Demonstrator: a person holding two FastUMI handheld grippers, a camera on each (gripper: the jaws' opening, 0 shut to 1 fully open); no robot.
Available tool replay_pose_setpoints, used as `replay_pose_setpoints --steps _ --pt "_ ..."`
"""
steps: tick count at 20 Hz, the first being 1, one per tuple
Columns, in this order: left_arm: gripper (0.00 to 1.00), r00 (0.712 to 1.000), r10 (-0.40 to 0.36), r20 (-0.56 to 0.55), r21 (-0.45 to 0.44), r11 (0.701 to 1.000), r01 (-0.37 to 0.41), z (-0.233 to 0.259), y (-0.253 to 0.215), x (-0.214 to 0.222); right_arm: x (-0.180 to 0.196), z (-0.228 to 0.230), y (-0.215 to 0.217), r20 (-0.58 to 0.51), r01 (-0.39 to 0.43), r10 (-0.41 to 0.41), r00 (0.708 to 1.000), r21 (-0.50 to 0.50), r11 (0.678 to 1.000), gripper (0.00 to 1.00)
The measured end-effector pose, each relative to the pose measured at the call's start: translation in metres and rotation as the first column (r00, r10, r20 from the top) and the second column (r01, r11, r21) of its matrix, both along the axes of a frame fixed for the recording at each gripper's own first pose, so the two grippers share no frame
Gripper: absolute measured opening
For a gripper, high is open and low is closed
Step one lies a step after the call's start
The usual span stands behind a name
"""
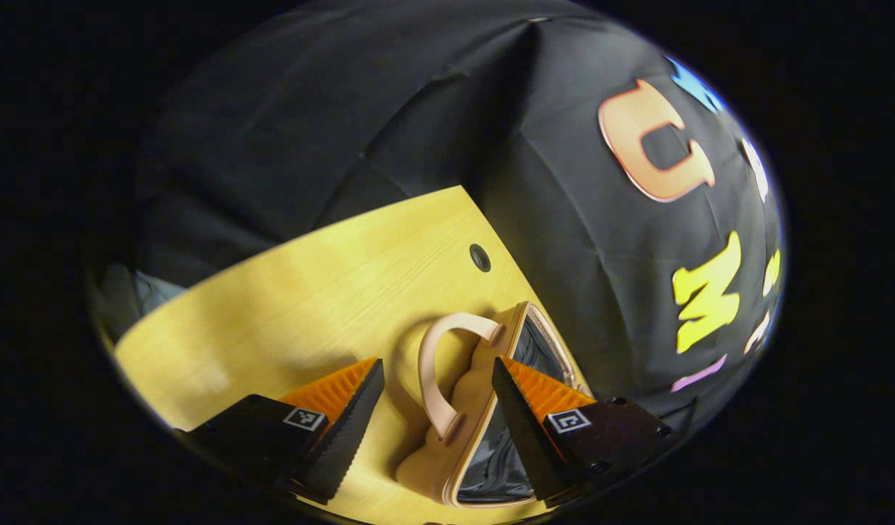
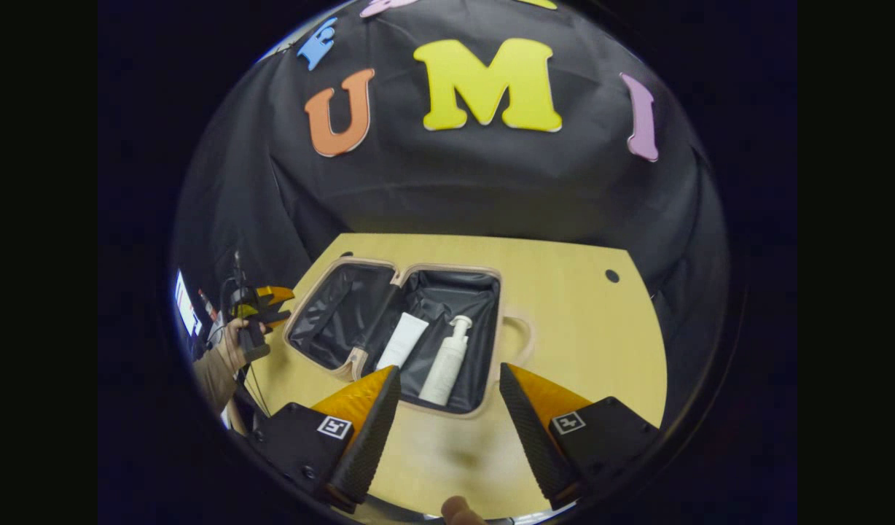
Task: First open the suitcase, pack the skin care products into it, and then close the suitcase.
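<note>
Two unreadable bottles [image 2: 445, 362] lie in the open suitcase [image 2: 491, 343]; both hand-held grippers [image 2: 447, 415] spread, empty.

Ahead of the right gripper [image 2: 447, 408], bare table [image 2: 579, 321] gives clear passage to the open suitcase [image 2: 396, 328]; tube [image 2: 402, 340] and pump bottle [image 2: 447, 361] occupy its near half.

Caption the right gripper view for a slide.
Open beige suitcase on yellow wooden table holds white pump bottle and white tube.
</note>
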State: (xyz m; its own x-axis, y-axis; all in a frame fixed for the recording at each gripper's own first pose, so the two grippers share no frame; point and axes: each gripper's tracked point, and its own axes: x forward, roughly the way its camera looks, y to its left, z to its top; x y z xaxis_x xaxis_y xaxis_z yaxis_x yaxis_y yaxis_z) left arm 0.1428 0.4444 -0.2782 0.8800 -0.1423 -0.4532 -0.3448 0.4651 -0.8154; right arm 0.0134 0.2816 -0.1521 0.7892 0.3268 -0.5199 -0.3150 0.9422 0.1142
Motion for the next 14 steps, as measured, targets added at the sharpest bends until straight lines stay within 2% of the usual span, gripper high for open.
replay_pose_setpoints --steps 1,2,3,4,5,6,7,8,9,11,12,13,14 --pt "0.99 1.0 0.015 -0.004 -0.042 0.999 -0.015 -0.004 -0.002 0.005 -0.01 0.005 -0.018 0.013 0.027 -0.027 1.0 -0.003 1.0 0.77" --pt "0.83 1.0 0.021 -0.012 -0.063 0.998 -0.022 -0.012 -0.005 0.008 -0.018 0.011 -0.032 0.023 0.053 -0.053 0.998 -0.001 0.999 0.77" --pt "0.6 1.0 0.017 -0.021 -0.075 0.997 -0.018 -0.018 -0.009 0.012 -0.024 0.019 -0.045 0.035 0.082 -0.082 0.996 0.002 0.997 0.8" --pt "0.67 0.999 0.015 -0.032 -0.09 0.996 -0.017 -0.021 -0.009 0.01 -0.029 0.028 -0.06 0.055 0.118 -0.119 0.991 0.016 0.993 0.77" --pt "0.54 0.999 0.012 -0.038 -0.116 0.993 -0.016 -0.023 -0.012 0.012 -0.033 0.036 -0.072 0.073 0.15 -0.152 0.986 0.033 0.988 0.81" --pt "0.33 0.998 0.033 -0.058 -0.129 0.991 -0.04 -0.027 -0.011 0.015 -0.037 0.044 -0.085 0.093 0.184 -0.188 0.978 0.052 0.982 0.8" --pt "0.03 0.996 0.057 -0.061 -0.154 0.986 -0.066 -0.027 -0.011 0.017 -0.038 0.047 -0.096 0.108 0.21 -0.217 0.97 0.072 0.975 0.81" --pt "0.13 0.996 0.067 -0.066 -0.163 0.984 -0.077 -0.024 -0.012 0.017 -0.041 0.048 -0.102 0.111 0.227 -0.236 0.965 0.086 0.97 0.8" --pt "0.12 0.995 0.062 -0.074 -0.157 0.985 -0.073 -0.023 -0.015 0.019 -0.043 0.047 -0.11 0.117 0.248 -0.258 0.959 0.093 0.964 0.77" --pt "0.08 0.995 0.037 -0.09 -0.097 0.994 -0.046 -0.016 -0.015 0.013 -0.044 0.048 -0.123 0.138 0.282 -0.296 0.945 0.11 0.953 0.81" --pt "0.16 0.994 0.016 -0.111 -0.057 0.998 -0.023 -0.013 -0.016 0.009 -0.045 0.049 -0.131 0.148 0.299 -0.314 0.938 0.115 0.947 0.77" --pt "0.06 0.991 0.004 -0.131 -0.012 1.0 -0.006 -0.005 -0.015 0.007 -0.046 0.05 -0.137 0.163 0.311 -0.328 0.931 0.122 0.943 0.81" --pt "0.05 0.991 -0.001 -0.132 0.04 0.999 0.006 0.008 -0.016 0.009 -0.045 0.051 -0.143 0.176 0.319 -0.337 0.925 0.122 0.94 0.81"
